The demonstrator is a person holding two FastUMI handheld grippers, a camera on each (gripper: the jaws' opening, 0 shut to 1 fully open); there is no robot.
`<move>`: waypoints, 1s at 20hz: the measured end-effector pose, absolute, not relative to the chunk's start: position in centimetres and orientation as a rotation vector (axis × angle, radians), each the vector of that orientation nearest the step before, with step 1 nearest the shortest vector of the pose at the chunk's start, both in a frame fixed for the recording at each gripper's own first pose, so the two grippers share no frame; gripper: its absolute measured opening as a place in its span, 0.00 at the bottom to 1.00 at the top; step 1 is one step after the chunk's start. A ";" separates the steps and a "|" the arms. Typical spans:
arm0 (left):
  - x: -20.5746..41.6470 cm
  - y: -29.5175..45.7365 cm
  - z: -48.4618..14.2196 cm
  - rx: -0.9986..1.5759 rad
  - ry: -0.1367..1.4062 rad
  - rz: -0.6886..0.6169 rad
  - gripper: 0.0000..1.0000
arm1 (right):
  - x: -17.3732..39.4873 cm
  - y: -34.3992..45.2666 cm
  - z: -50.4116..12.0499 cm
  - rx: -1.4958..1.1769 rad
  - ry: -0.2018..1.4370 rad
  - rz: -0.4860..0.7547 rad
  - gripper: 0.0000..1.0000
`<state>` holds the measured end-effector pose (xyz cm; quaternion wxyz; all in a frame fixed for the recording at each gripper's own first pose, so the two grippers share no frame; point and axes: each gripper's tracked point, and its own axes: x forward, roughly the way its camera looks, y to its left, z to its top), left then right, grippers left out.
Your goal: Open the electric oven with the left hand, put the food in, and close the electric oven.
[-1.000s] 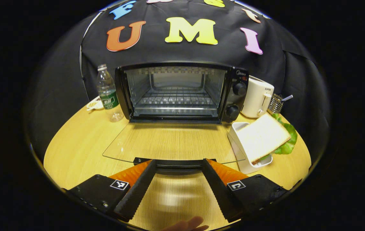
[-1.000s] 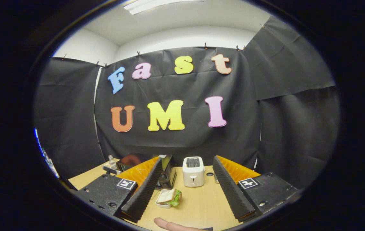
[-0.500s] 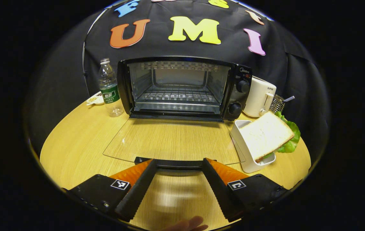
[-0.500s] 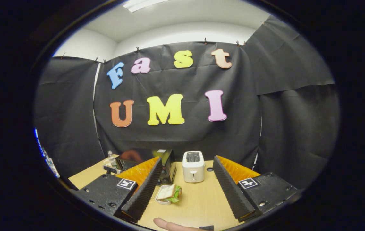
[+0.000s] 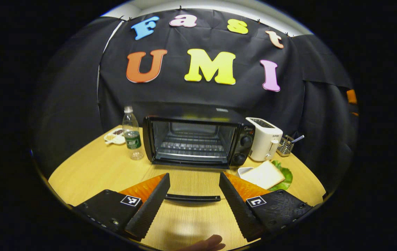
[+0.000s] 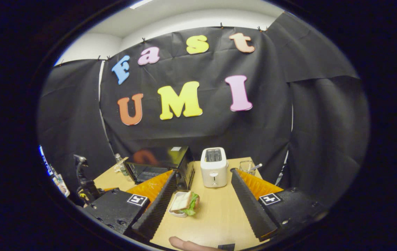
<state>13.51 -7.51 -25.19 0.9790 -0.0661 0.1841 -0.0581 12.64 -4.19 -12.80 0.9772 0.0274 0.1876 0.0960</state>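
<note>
Black and boxy, the electric oven (image 5: 195, 141) stands at the back of the pale wooden table (image 5: 90, 170), its glass door (image 5: 193, 183) folded flat down toward the camera and the wire rack (image 5: 191, 146) inside bare. In the left gripper view, the left gripper (image 5: 194, 200) hangs above the table in front of the oven with its fingers spread wide and nothing between them; the door's dark handle (image 5: 192, 198) lies across the gap between the fingers, touched by neither. A fingertip of the hand (image 5: 205, 244) that holds this gripper peeks in at the bottom edge. To the right of the oven door sits the food, a sandwich (image 5: 264, 175) of white bread with green lettuce, resting in a small white dish (image 5: 243, 170). Behind it, just beside the oven's knobs, stands a white toaster (image 5: 264, 143), and a small wire basket (image 5: 285, 146) with a utensil handle sits beyond that. On the oven's other side stand a plastic water bottle (image 5: 132, 134) and a small plate (image 5: 114, 137). In the right gripper view, the right gripper (image 6: 200, 202) is held high above the table, likewise wide open and empty, with the sandwich (image 6: 184, 203) showing near its left finger and the toaster (image 6: 214, 167) farther back between the two fingers.
</note>
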 end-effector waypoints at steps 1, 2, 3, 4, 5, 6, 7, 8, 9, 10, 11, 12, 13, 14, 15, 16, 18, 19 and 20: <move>12.8 -7.8 -23.3 -0.127 0.335 -0.120 0.94 | 13.7 -4.1 -14.1 0.056 0.415 0.211 1.00; 12.3 -7.8 -21.5 -0.113 0.291 -0.122 0.94 | 14.6 -4.1 -15.5 0.065 0.456 0.225 1.00; 12.1 -7.6 -19.7 -0.101 0.245 -0.120 0.94 | 15.3 -4.0 -17.0 0.082 0.503 0.240 0.92; 11.5 -7.4 -18.0 -0.096 0.204 -0.117 0.94 | 16.0 -3.7 -18.5 0.104 0.550 0.262 1.00; 11.0 -7.4 -16.8 -0.098 0.178 -0.119 0.94 | 16.6 -3.3 -20.0 0.122 0.600 0.286 1.00; 10.4 -7.4 -15.6 -0.103 0.149 -0.121 0.94 | 17.2 -2.9 -21.7 0.141 0.655 0.312 1.00; 9.8 -7.5 -14.4 -0.108 0.119 -0.123 0.93 | 17.5 -2.4 -23.4 0.165 0.713 0.342 1.00; 9.1 -7.4 -13.3 -0.112 0.089 -0.122 0.93 | 17.9 -1.8 -25.1 0.195 0.771 0.372 1.00; 8.4 -7.3 -12.4 -0.113 0.067 -0.118 0.93 | 18.0 -1.1 -26.7 0.229 0.833 0.406 0.99; 7.9 -7.1 -12.0 -0.117 0.054 -0.109 0.93 | 18.0 -0.5 -28.3 0.265 0.897 0.446 0.87; 7.5 -7.0 -11.6 -0.121 0.043 -0.104 0.93 | 18.1 0.1 -29.7 0.309 0.956 0.483 0.98; 7.3 -6.9 -11.1 -0.124 0.030 -0.101 0.94 | 18.0 0.8 -31.1 0.348 1.015 0.525 0.98; 7.1 -6.9 -10.7 -0.120 0.021 -0.098 0.94 | 18.1 1.3 -32.3 0.384 1.061 0.555 0.96; 6.9 -6.7 -10.4 -0.114 0.013 -0.088 0.94 | 18.2 1.5 -33.4 0.413 1.100 0.576 0.96; 6.5 -6.6 -10.1 -0.102 0.009 -0.083 0.93 | 18.5 1.6 -34.3 0.438 1.129 0.591 0.94; 6.3 -6.4 -10.1 -0.092 0.008 -0.074 0.94 | 18.7 1.7 -35.0 0.453 1.153 0.606 0.94; 6.1 -6.5 -10.1 -0.074 0.010 -0.064 0.94 | 19.6 1.8 -36.2 0.477 1.181 0.624 0.94; 6.1 -6.5 -10.2 -0.069 0.014 -0.059 0.93 | 19.9 1.8 -36.7 0.485 1.195 0.630 0.93; 6.1 -6.5 -10.5 -0.067 0.021 -0.055 0.93 | 20.2 2.0 -37.2 0.502 1.206 0.636 0.93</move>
